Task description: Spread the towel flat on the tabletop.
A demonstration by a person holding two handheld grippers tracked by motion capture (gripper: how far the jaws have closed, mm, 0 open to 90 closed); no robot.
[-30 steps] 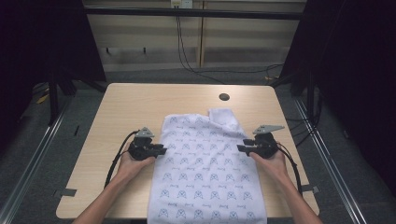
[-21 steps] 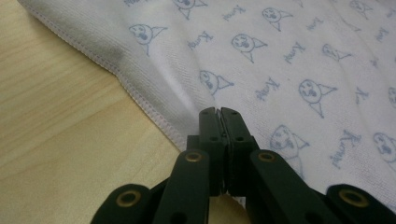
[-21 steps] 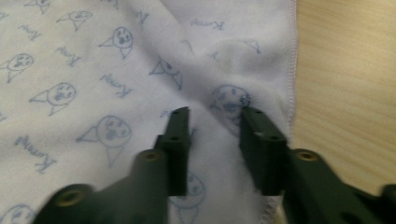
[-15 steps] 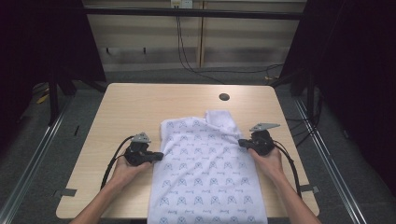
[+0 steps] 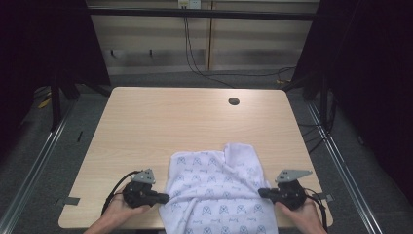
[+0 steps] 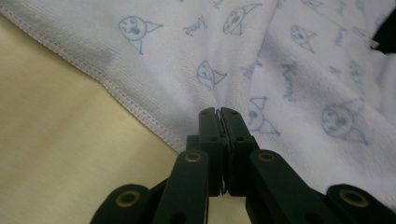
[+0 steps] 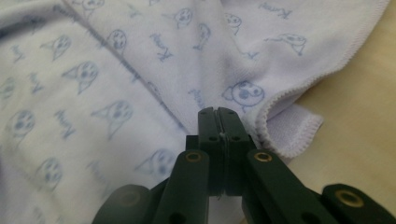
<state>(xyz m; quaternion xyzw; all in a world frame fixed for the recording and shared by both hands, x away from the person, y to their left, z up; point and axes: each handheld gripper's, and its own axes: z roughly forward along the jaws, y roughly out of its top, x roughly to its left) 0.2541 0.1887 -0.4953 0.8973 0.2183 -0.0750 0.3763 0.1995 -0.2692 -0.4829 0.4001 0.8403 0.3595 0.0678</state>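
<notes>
towel point(image 5: 219, 190) btwn grippers, L gripper point(image 5: 164, 198) & R gripper point(image 5: 262, 193) pinching its edges

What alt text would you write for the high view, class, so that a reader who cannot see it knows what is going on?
A person's two hand-held grippers, the left gripper and the right gripper, pinch opposite side edges of a white towel printed with small blue figures. It lies rumpled at the near edge of a light wooden table and hangs over it.
</notes>
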